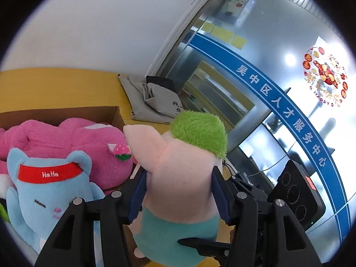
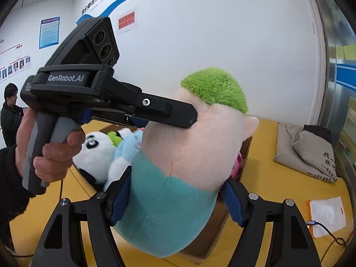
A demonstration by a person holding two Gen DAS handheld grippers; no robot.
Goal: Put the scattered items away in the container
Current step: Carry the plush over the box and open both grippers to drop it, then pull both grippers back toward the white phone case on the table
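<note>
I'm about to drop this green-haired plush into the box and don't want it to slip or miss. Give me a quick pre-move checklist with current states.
1. Left hand-held gripper clamps the green-haired plush: ok.
2. Right hand-held gripper clamps its teal lower body: ok.
3. Plush lifted off the yellow table: ok.
4. Cardboard box open: ok.
5. Free room beside pink plush and blue cat: cannot tell.
</note>
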